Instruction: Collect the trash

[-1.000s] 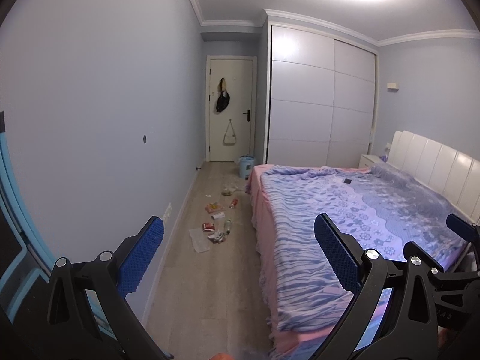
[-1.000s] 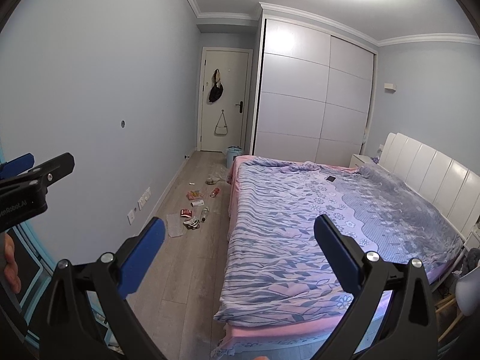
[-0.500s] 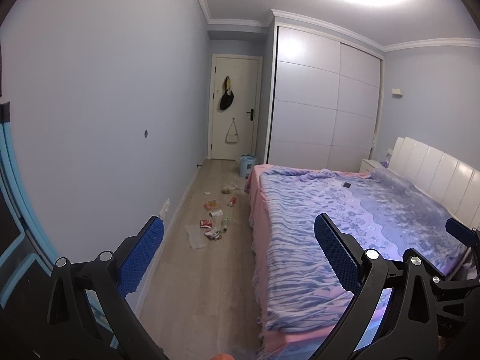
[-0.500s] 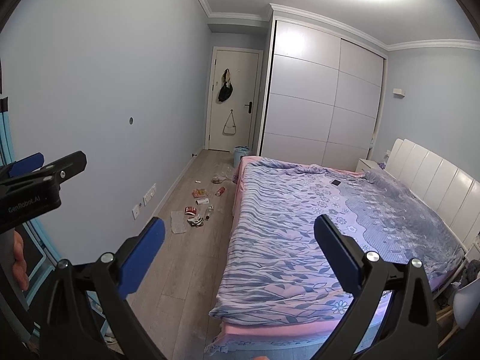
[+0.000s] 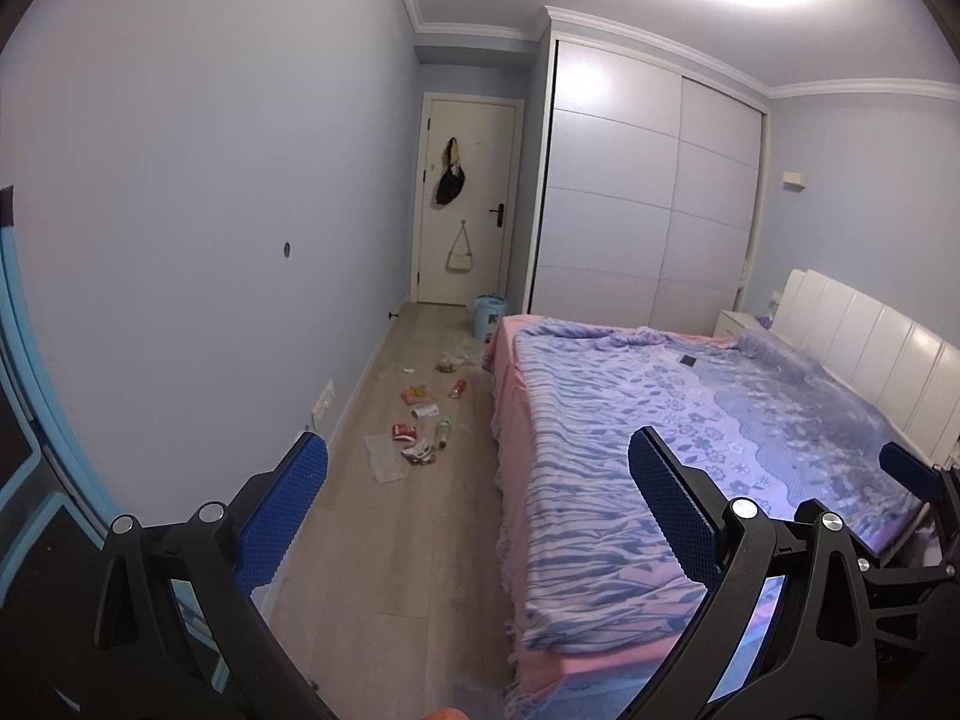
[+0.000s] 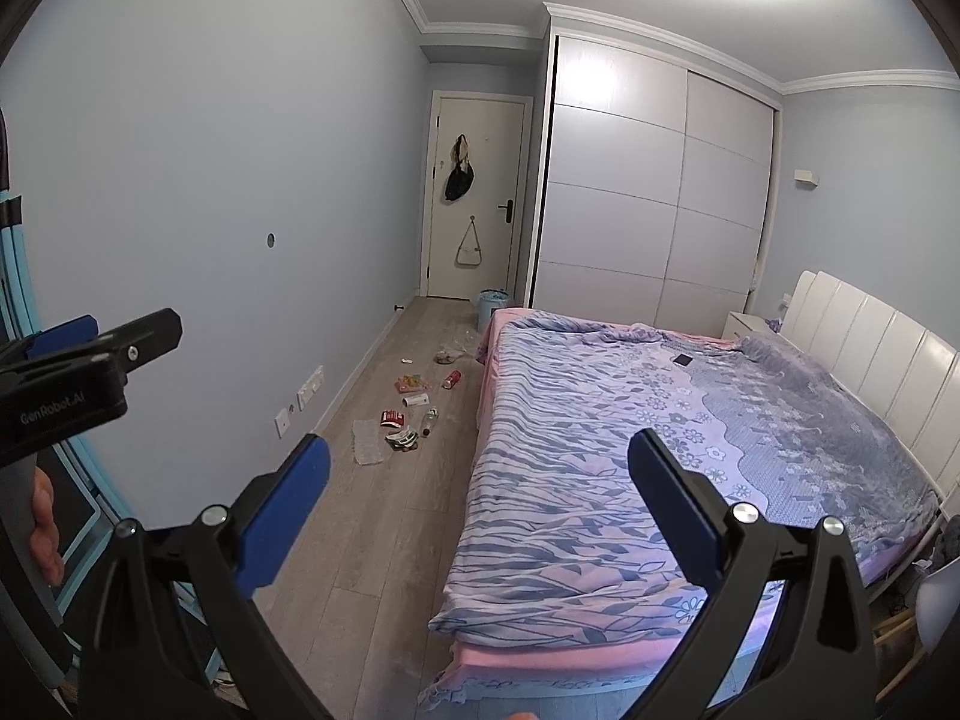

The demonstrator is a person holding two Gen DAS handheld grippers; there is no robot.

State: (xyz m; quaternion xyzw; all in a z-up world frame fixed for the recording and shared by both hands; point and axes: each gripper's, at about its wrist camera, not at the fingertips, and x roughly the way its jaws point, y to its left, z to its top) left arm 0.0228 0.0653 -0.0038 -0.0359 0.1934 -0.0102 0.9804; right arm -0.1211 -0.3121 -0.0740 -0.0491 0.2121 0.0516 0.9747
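Several pieces of trash lie on the wooden floor between the left wall and the bed: a clear plastic sheet point(image 5: 384, 456), a red packet point(image 5: 405, 432), a small bottle point(image 5: 443, 433), a red can point(image 5: 458, 387) and a snack wrapper point(image 5: 415, 393). The same litter appears in the right wrist view, with the red packet point(image 6: 391, 417) and the can point(image 6: 451, 379) among it. A light blue bin point(image 5: 489, 317) stands by the door. My left gripper point(image 5: 477, 471) is open and empty, far from the trash. My right gripper point(image 6: 479, 468) is open and empty too.
A large bed point(image 5: 690, 420) with a purple patterned cover fills the right side, a dark phone point(image 5: 689, 360) on it. A white wardrobe point(image 5: 648, 198) and a closed door point(image 5: 465, 204) with hanging bags stand at the far end. A floor strip runs along the left wall.
Both views have swung slightly right and shifted forward, so the trash sits nearer the frame centre. Both grippers stay open.
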